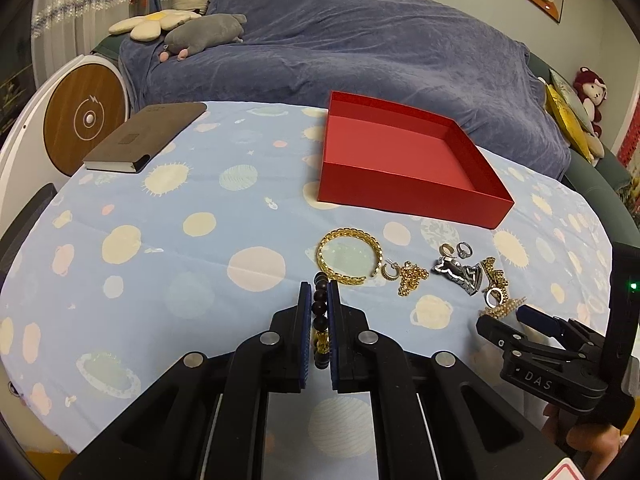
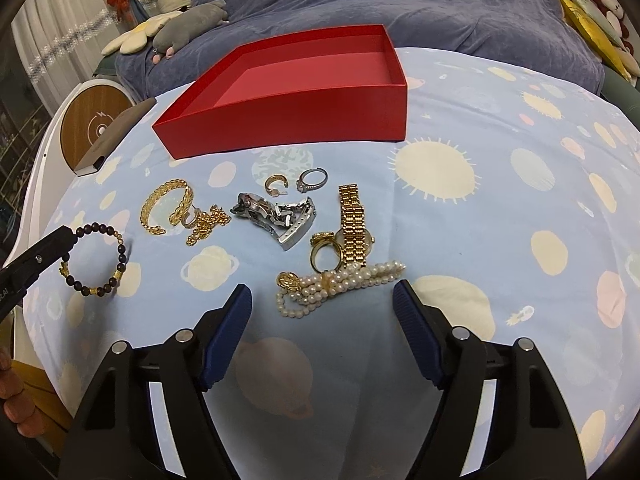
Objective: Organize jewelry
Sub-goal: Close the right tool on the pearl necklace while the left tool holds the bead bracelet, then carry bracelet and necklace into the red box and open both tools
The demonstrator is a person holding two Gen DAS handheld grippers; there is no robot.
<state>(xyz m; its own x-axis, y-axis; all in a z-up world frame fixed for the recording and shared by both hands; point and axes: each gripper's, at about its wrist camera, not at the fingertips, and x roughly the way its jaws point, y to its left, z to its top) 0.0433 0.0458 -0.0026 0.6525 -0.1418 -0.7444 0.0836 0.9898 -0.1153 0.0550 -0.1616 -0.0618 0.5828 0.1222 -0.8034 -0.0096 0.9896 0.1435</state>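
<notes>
The dark beaded bracelet [image 1: 320,320] (round matte beads with a few gold spacers) is pinched between the closed pads of the left tool [image 1: 320,300], low over the tabletop [image 1: 160,248]. Ahead of it the square red box [image 1: 404,160], smooth card, holds nothing. The right tool [image 2: 322,300] gapes wide just short of the pearl strand [image 2: 340,284], gold watch [image 2: 354,224] beyond.

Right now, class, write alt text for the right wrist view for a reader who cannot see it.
The open right tool hovers over a pearl bracelet amid jewelry on a patterned blue tablecloth. Behind lies an empty red box; at left, the left tool grips a dark beaded bracelet.
</notes>
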